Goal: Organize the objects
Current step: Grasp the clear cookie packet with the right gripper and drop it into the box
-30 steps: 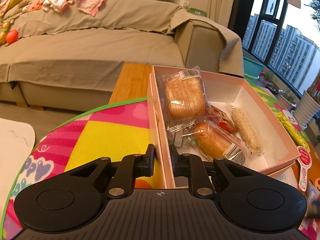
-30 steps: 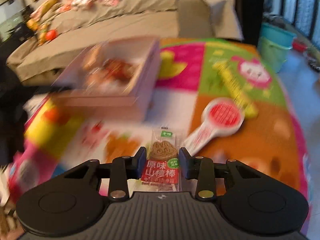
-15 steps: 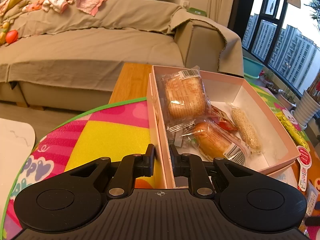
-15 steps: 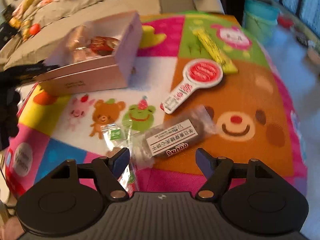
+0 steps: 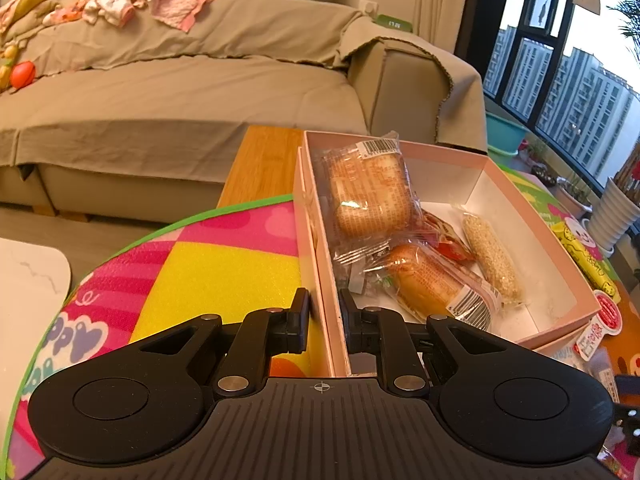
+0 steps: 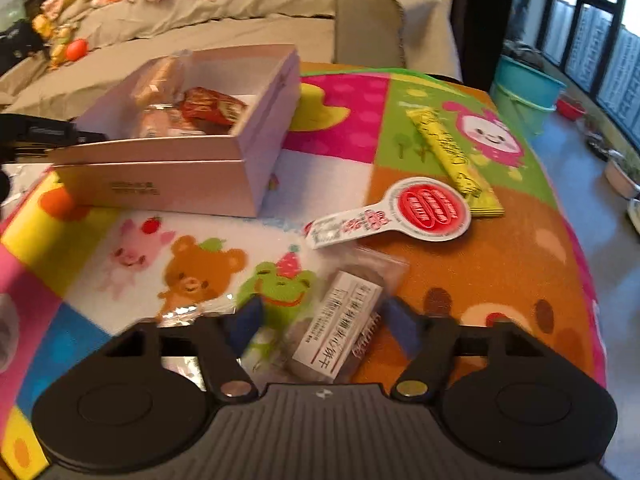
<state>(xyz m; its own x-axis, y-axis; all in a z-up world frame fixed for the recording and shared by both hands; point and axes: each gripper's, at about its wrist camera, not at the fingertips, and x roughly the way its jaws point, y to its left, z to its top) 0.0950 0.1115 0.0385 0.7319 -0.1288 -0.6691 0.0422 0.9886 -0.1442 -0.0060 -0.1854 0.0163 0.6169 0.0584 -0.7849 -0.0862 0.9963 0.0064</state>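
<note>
Left gripper [image 5: 324,316] clamps box [image 5: 320,264] wall, steadying. Right gripper [image 6: 320,316] fingers apart, straddling brown snack [image 6: 340,332] on near mat [image 6: 500,272]. Next, we judge: close, carry to box.

The box [image 6: 168,178] stands on the mat [image 6: 500,264] near its edge toward the sofa [image 5: 180,92], with the wrapped breads [image 5: 370,196] inside. The round-headed packet [image 6: 400,216] and the long stick packet [image 6: 448,152] lie right of the box, and the labelled snack bar [image 6: 340,328] lies at the near edge.

A home living room: a covered sofa [image 5: 192,92] strewn with baby clothes [image 5: 132,4], a cartoon play mat [image 6: 360,128].
</note>
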